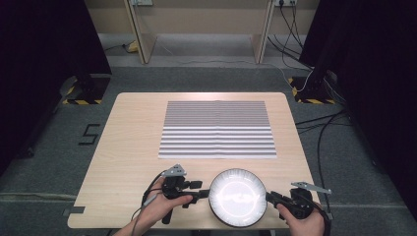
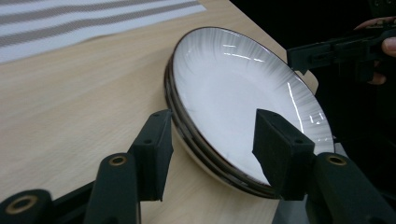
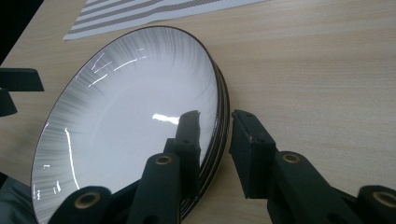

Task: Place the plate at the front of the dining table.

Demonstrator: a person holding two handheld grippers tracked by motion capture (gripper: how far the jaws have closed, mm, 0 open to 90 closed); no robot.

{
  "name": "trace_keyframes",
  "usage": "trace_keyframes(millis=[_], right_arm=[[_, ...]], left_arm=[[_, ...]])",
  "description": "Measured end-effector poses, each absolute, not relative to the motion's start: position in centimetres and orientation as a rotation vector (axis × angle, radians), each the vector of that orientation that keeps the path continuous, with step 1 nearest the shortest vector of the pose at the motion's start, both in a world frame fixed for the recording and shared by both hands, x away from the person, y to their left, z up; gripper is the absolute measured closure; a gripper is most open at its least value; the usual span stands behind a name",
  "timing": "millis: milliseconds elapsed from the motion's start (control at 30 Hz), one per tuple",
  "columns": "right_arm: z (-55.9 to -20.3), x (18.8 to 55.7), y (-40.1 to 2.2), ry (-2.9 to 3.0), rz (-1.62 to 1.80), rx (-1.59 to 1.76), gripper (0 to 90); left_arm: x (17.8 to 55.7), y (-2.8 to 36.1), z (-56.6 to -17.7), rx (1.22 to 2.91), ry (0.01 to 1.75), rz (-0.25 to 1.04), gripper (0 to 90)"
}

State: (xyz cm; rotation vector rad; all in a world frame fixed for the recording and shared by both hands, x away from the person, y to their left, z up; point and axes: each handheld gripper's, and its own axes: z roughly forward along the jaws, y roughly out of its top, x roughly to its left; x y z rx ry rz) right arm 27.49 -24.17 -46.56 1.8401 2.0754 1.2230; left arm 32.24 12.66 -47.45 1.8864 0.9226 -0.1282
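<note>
A small stack of white plates (image 1: 238, 197) with dark rims lies at the table's near edge. My left gripper (image 1: 206, 194) comes in from the left. In the left gripper view its jaws (image 2: 217, 144) stand open on either side of the stack's rim (image 2: 205, 149), with clear gaps. My right gripper (image 1: 269, 196) meets the stack from the right. In the right gripper view (image 3: 218, 140) one jaw lies over the top plate (image 3: 126, 116) and the other outside the rim, with a thin gap still showing. The plates rest flat on the wood.
A grey-and-white striped mat (image 1: 217, 129) lies in the middle of the light wooden table (image 1: 128, 147), beyond the plates. Cables run over the floor at the right, and dark stands flank the table. The table's front edge is just behind the plates.
</note>
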Motion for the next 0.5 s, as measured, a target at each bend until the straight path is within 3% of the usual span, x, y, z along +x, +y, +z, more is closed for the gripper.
trace_keyframes(millis=[233, 500], right_arm=[[-46.5, 27.8, -23.9, 2.123, 1.178, 1.845, 79.5], [-46.4, 28.1, -23.6, 2.155, 1.148, 1.87, 84.3]], left_arm=[[32.6, 11.3, -47.9, 1.925, 0.956, -0.141, 51.5], [33.0, 11.2, -48.0, 1.952, 0.988, -0.164, 65.1]])
